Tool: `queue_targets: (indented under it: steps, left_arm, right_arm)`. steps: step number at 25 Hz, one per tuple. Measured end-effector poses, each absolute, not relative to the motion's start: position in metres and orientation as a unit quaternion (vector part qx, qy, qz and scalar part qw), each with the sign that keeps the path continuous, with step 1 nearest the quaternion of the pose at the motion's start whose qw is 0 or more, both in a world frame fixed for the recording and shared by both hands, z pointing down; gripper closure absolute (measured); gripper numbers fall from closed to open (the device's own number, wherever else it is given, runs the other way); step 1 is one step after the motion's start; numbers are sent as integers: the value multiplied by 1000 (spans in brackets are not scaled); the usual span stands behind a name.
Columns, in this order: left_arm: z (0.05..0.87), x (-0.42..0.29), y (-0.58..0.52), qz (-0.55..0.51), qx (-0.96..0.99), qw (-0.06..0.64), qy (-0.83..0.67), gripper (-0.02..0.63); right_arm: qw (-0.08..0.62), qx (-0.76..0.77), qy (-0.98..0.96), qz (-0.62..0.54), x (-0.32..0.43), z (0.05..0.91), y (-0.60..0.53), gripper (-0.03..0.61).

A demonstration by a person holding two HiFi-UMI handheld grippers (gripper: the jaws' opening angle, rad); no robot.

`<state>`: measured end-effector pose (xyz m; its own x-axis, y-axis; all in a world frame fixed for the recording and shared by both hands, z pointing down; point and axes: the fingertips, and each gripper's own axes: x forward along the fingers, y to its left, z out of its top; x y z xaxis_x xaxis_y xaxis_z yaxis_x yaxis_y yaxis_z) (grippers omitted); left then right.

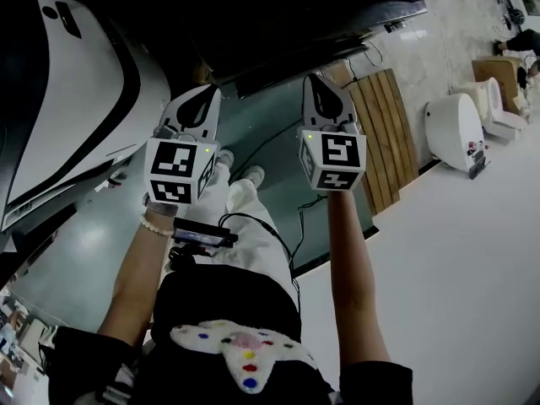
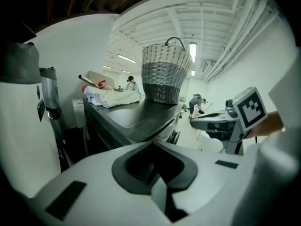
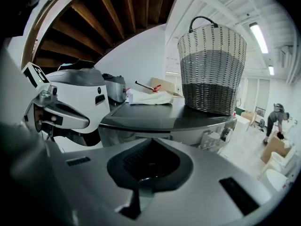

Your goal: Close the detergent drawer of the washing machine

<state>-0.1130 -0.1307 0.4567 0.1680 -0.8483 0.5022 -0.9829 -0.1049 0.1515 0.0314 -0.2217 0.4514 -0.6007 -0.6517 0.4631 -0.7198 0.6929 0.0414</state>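
The dark grey washing machine (image 3: pixel 160 117) stands ahead of both grippers, and its control panel with a dial (image 3: pixel 214 138) shows at the front right. I cannot make out the detergent drawer on its front. In the head view the machine (image 1: pixel 287 32) is a dark mass at the top. My left gripper (image 1: pixel 199 99) and right gripper (image 1: pixel 325 91) hang side by side in the air short of it. Both are shut with nothing between the jaws (image 2: pixel 151 144) (image 3: pixel 149 140). Neither touches the machine.
A woven basket (image 3: pixel 211 69) and folded white cloth (image 3: pixel 148 97) sit on the machine's top. A large white appliance (image 1: pixel 76 99) stands at the left. A wooden slatted board (image 1: pixel 384 133) and white fixtures (image 1: pixel 456 129) lie to the right. A person (image 3: pixel 275 121) bends over far back.
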Motion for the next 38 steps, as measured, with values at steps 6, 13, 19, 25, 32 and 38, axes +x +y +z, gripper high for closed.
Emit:
queue_targets:
  steps: [6,13,19,25,32,38]
  left_arm:
    - [415,-96,-112,133,757,217,-601,603]
    - [371,-80,-88,143,786,162,-580,603]
    - [347,-79,-72,130,794,147,-575,603]
    - [332,-76,-55,134,802,124,-568,603]
    - [327,-74,-46,138,806,122,-562,603]
    - [324,-69,-46,134,809,117,-561,603]
  right_arm:
    - [218,391,-893,54,41,417,-188,574]
    - [176,404,-896,48,54,373,-150,574]
    - [158,394,-905,41,60,345,-116,574]
    - [143,404,-902,54,72,329,-91,574]
    - [142,406,-902,48,76,315,-77,574]
    - [149,399,-905,13,71,306,-70,575]
